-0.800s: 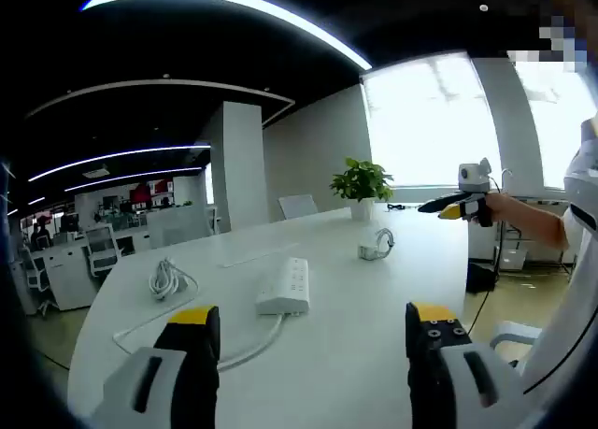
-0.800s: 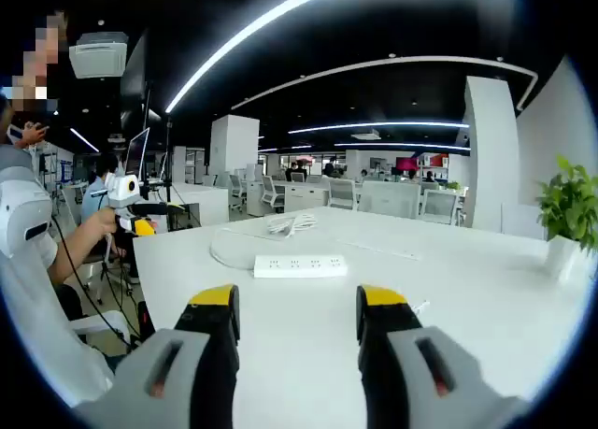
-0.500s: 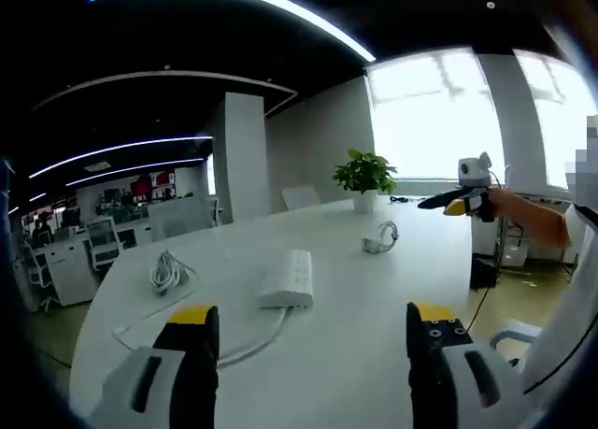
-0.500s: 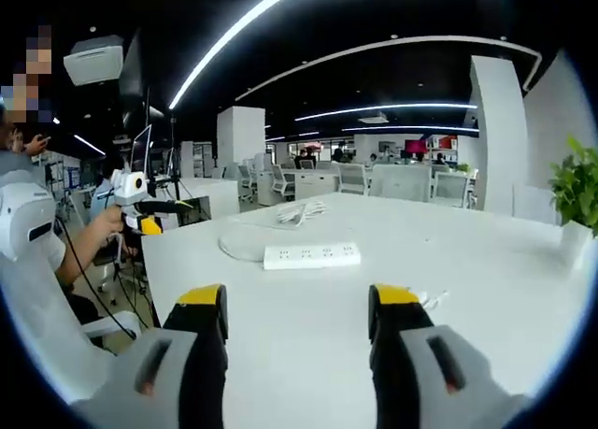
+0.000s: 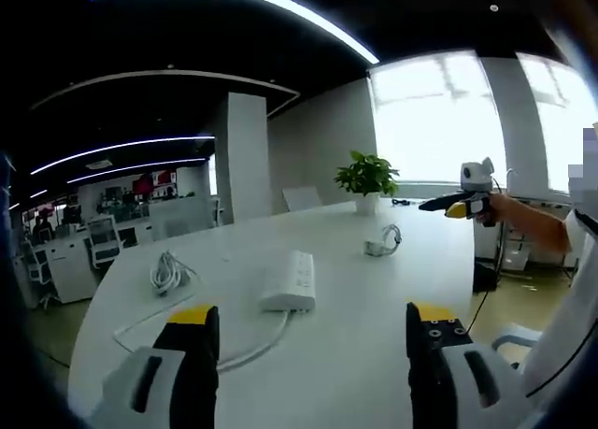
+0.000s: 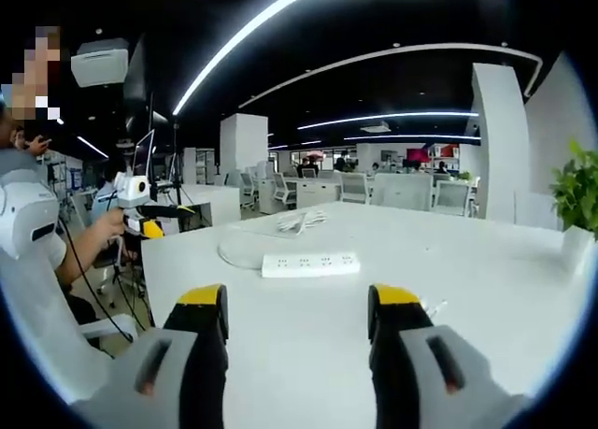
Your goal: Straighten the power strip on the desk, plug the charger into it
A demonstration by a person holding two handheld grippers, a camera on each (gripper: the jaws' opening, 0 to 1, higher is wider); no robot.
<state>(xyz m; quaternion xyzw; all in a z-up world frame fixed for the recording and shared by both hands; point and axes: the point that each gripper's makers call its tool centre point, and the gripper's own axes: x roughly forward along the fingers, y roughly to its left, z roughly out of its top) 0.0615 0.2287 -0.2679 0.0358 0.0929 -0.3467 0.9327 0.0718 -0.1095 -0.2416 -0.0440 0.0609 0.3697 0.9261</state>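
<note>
White power strip (image 5: 290, 281) flat on white tabletop (image 5: 374, 336), mid-tabletop, ahead of left gripper (image 5: 310, 331); in right gripper view same strip (image 6: 310, 264) lying crosswise, sockets up, ahead of right gripper (image 6: 297, 309). White cord (image 5: 229, 350) from strip's near end, looping across tabletop toward left gripper's jaws. Coiled white cable bundle (image 5: 166, 274) left of strip in left gripper view, well apart from it. Small white charger w/ looped cable (image 5: 382, 242) further on tabletop, between strip and potted plant (image 5: 366, 179); not touching strip. Only bit of its cable at edge of right jaw in right gripper view.

Left gripper: jaws spread wide, nothing between, above tabletop. Right gripper: jaws spread too, holding nothing, above tabletop's near part. Other gripper seen in each view in a hand, off tabletop's edge; jaws' state there hard to tell.

Around: office w/ desks & chairs (image 6: 392, 192) behind, white pillar (image 5: 241, 158), bright windows (image 5: 434, 121), ceiling light strips (image 6: 252, 32).
</note>
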